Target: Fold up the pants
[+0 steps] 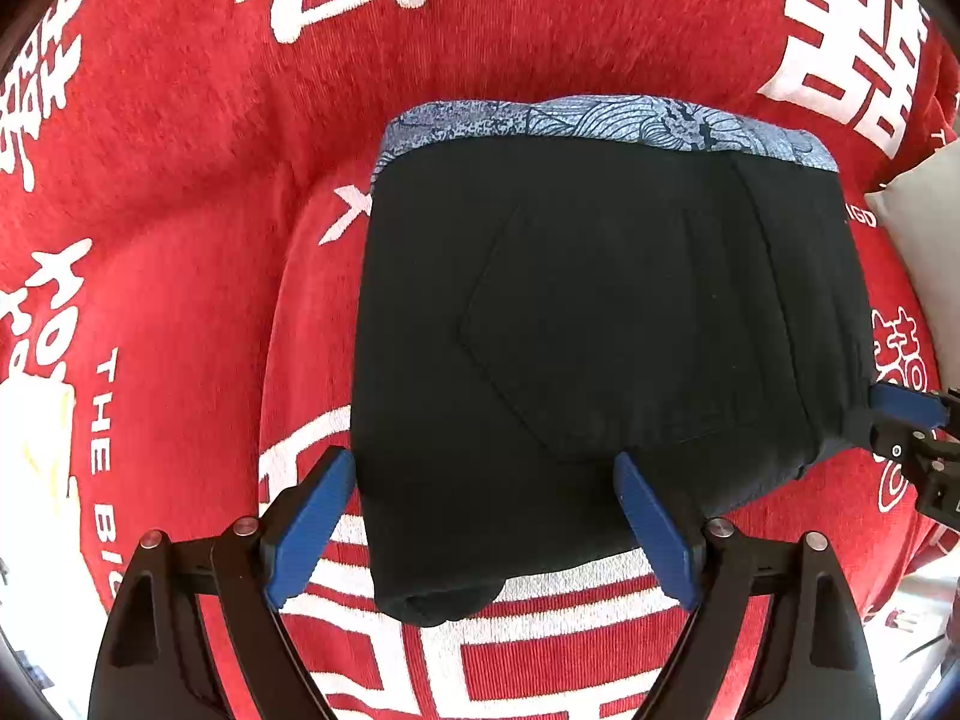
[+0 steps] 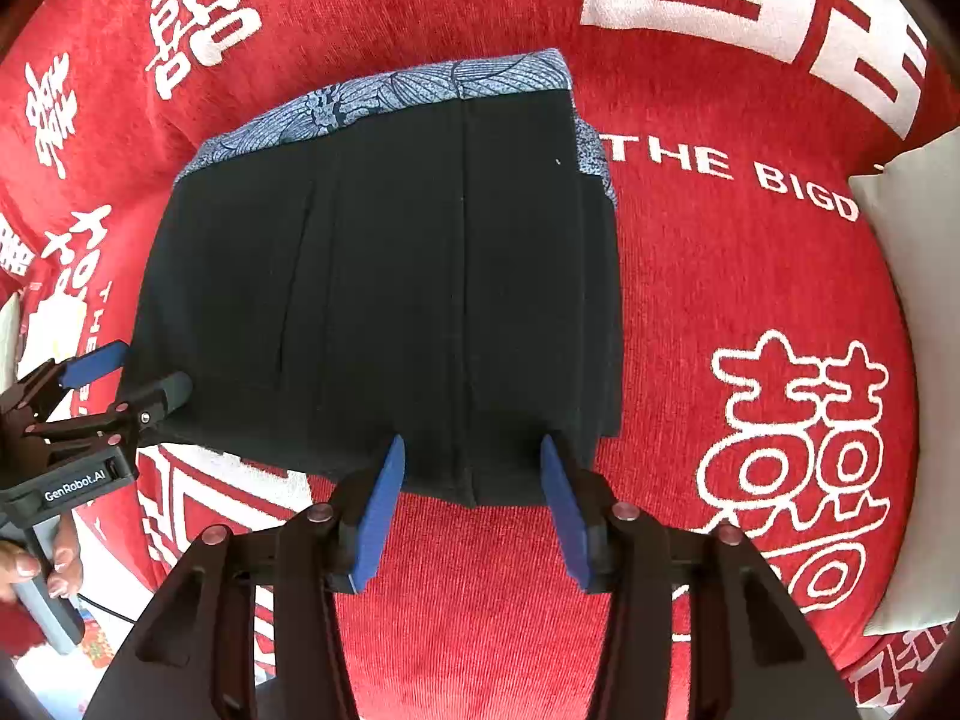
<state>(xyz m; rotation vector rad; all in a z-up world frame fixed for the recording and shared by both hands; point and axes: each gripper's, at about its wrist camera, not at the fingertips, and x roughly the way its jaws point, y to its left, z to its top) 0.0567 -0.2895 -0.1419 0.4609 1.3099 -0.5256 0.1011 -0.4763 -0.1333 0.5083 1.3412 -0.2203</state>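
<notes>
Pants folded on red blanket

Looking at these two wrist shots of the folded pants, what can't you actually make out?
- How many layers the black pants hold: both views show only the top face.
- The blue patterned fabric: only a strip shows along the far edge; the pants cover the rest.
- The red cloth lettering: cut off by both frames' edges and the pants.
- The white cushion: cropped at the right edge.
- The hand: mostly outside the right wrist view.

Black pants (folded) flat
</notes>
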